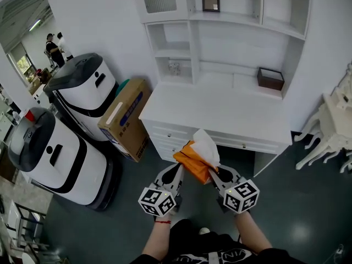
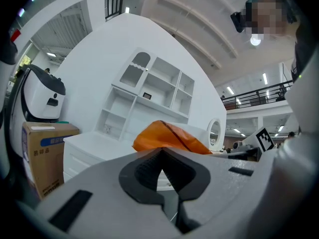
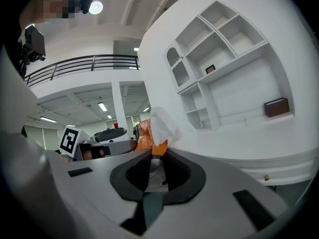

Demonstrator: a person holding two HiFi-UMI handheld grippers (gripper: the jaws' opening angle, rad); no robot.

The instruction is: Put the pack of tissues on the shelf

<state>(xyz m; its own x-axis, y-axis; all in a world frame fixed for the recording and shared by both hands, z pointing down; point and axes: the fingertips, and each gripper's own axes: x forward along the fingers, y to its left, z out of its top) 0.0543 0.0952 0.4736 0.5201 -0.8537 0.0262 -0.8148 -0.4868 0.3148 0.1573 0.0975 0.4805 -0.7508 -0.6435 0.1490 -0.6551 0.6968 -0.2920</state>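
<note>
An orange pack of tissues [image 1: 193,165] with a white tissue [image 1: 207,146] sticking out of its top hangs between my two grippers, just in front of the white desk [image 1: 220,111]. My left gripper [image 1: 179,170] is shut on the pack's left end, and the pack [image 2: 169,137] shows just beyond its closed jaw tips [image 2: 160,152]. On the pack's right end my right gripper [image 1: 215,174] is shut, with the wrapper's edge [image 3: 149,136] pinched at its jaws [image 3: 158,156]. The white shelf unit [image 1: 220,43] rises at the back of the desk.
A dark brown box [image 1: 270,78] sits on the desk's back right. A small picture frame [image 1: 210,0] stands on an upper shelf. A cardboard box [image 1: 125,117] leans left of the desk beside two white and grey machines [image 1: 82,89]. White furniture [image 1: 333,125] stands at the right.
</note>
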